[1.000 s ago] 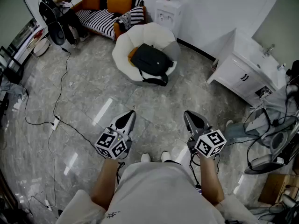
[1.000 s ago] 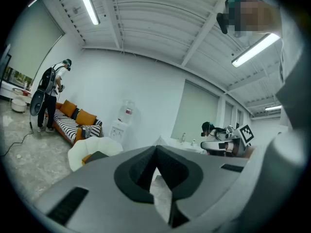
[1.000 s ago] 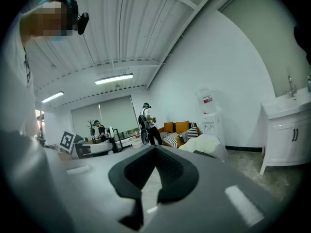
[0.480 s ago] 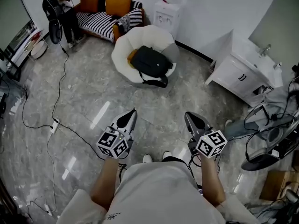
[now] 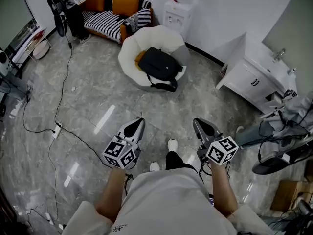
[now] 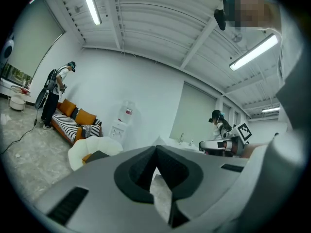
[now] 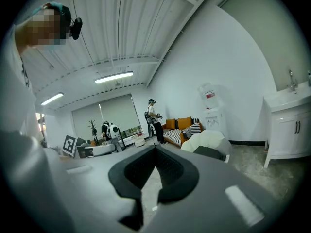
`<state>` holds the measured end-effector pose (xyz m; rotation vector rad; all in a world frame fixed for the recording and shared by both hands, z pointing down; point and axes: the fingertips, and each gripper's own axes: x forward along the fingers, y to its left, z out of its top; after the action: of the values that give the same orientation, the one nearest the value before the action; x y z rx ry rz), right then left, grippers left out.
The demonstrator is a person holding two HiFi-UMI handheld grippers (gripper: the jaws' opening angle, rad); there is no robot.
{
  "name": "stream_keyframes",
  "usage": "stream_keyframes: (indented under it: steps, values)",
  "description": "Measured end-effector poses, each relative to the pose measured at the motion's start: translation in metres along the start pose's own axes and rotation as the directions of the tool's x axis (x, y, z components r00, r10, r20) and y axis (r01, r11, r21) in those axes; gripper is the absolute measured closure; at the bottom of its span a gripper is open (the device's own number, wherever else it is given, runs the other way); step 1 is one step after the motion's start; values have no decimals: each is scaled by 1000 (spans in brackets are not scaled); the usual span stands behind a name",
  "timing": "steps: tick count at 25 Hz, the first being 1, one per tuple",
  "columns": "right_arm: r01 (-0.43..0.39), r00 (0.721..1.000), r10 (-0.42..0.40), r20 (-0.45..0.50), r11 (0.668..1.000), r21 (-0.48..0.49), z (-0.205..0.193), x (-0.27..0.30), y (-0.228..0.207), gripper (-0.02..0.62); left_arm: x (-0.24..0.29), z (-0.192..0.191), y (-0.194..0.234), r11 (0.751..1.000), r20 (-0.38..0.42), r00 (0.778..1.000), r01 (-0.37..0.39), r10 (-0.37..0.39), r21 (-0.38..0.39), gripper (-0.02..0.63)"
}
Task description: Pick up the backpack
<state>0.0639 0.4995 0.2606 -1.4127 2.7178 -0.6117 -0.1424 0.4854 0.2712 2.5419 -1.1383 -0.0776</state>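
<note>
Both sit clenched, empty: left gripper (image 5: 137, 125), right gripper (image 5: 199, 125); backpack (image 5: 159, 62) lies well apart on white chair (image 5: 130, 47); close in, open, take what seems its front strap (image 5: 165, 87).

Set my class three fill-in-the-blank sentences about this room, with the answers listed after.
1. The black backpack lies on a round ____ chair.
2. The left gripper and right gripper are both ____, holding nothing.
3. The striped sofa carries ____ cushions.
Missing words: white; shut; orange.
</note>
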Motion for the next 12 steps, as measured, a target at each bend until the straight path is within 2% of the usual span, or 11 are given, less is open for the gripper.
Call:
stream_keyframes:
  steps: [6, 12]
  values:
    - [-24, 1000, 24, 4, 1000, -1, 3, 26, -5, 593, 9, 3, 18, 1000, 2, 1000, -18, 18, 1, 611]
    - [-31, 1000, 31, 0, 999, 11, 15, 52, -40, 592, 46, 14, 34, 999, -17, 1000, -26, 27, 20, 611]
